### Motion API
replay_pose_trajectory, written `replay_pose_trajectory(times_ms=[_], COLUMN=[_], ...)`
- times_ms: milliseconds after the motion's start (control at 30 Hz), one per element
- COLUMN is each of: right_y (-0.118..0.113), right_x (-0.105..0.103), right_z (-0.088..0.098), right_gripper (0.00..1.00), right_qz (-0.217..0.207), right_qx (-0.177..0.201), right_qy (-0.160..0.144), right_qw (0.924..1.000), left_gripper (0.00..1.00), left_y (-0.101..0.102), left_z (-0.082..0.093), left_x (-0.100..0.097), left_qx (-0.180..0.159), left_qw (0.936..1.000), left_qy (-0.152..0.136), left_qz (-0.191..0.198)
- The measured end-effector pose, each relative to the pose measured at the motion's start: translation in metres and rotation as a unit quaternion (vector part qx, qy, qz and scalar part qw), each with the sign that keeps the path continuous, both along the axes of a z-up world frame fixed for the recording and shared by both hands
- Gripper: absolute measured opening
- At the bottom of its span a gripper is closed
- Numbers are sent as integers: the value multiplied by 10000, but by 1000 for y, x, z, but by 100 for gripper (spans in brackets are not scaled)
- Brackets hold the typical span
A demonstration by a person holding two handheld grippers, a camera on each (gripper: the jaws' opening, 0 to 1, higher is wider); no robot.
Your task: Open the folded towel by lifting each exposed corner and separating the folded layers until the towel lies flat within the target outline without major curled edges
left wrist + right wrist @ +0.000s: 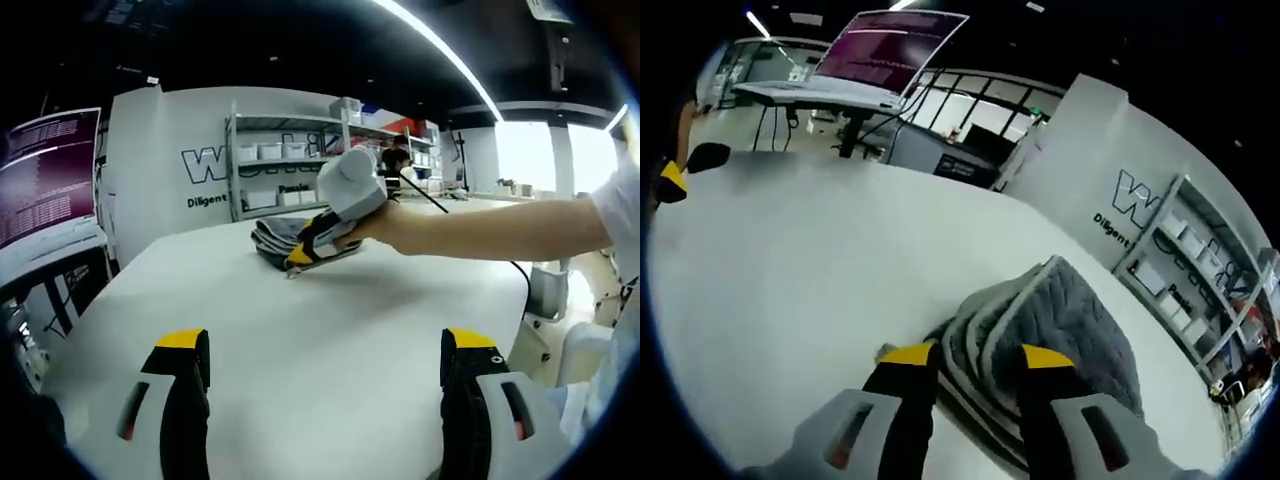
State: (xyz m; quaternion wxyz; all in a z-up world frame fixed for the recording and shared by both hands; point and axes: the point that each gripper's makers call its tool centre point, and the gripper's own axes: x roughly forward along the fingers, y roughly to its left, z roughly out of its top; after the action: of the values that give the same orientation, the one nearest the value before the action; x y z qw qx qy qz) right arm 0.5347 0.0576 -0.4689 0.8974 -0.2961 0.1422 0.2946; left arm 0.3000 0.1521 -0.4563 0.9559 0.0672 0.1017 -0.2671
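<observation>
The towel [1040, 330] is grey, with a quilted, wavy stitch pattern across its upper face, and it lies folded in a compact stack on the white table [820, 270]; along the near edge of the stack the folded layers show as alternating grey and pale bands, curving round one corner. In the right gripper view the right gripper [975, 358] is down at that banded edge, its two yellow-tipped jaws apart and set on either side of the layered corner, one jaw close to the table surface just beside the stack and the other over the towel's top; the jaws have not closed on the cloth. In the left gripper view the same folded towel [285, 238] sits toward the far side of the table [320, 330], a low grey bundle with the right gripper [312, 252] at its near edge, held by a person's hand [385, 222] on an outstretched arm coming in from the right. The left gripper [325, 352] is well apart from the towel, hovering over bare tabletop with its yellow-tipped black jaws spread wide and nothing between them. Beyond the table stand a white wall with dark lettering, a metal shelving rack [290, 160] of white boxes, and a monitor [895, 50] showing a purple screen.
</observation>
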Motion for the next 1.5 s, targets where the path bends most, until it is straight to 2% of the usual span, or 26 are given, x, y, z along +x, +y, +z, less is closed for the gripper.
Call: replay_pose_trajectory(times_ms=[167,367,467,600,733,867,1000,1100,1233,1367,1500], right_y=[-1,-4,-6,-12,-14,-18,-20,-21,-20,-19,-19], right_x=[1,0,0,-2,-5,-7,-10,-14,-20,-28,-29], right_z=[-4,-5,0,2,3,10,12,12,13,12,11], right_gripper=[25,18,8,5,6,5,5,5,5,5,6], right_qz=[-104,-142,-70,-18,-33,-192,-237,-222,-153,-142,-120], right_qx=[320,941,1252,1422,1801,2533,2911,3052,3069,3189,3187], right_qy=[259,591,586,610,841,1064,1262,1371,1458,1578,1648], right_qw=[9991,9937,9904,9880,9800,9613,9480,9421,9404,9345,9333], left_gripper=[94,94,94,94,94,94,94,94,94,94,94], left_y=[2,3,2,1,-1,-2,-3,-4,-5,-5,-6], left_z=[-1,-1,-1,0,1,1,2,3,3,4,5], left_x=[-1,-2,-3,-3,-3,-3,-3,-4,-4,-4,-4], left_qx=[-19,-14,-29,-55,-44,-44,-69,-84,-71,-77,-85], left_qw=[10000,10000,10000,10000,10000,10000,10000,10000,10000,10000,10000], left_qy=[6,12,10,-3,-1,2,-10,-10,-13,-12,-22], left_qz=[17,21,14,6,-9,-16,-8,-26,-27,-19,-30])
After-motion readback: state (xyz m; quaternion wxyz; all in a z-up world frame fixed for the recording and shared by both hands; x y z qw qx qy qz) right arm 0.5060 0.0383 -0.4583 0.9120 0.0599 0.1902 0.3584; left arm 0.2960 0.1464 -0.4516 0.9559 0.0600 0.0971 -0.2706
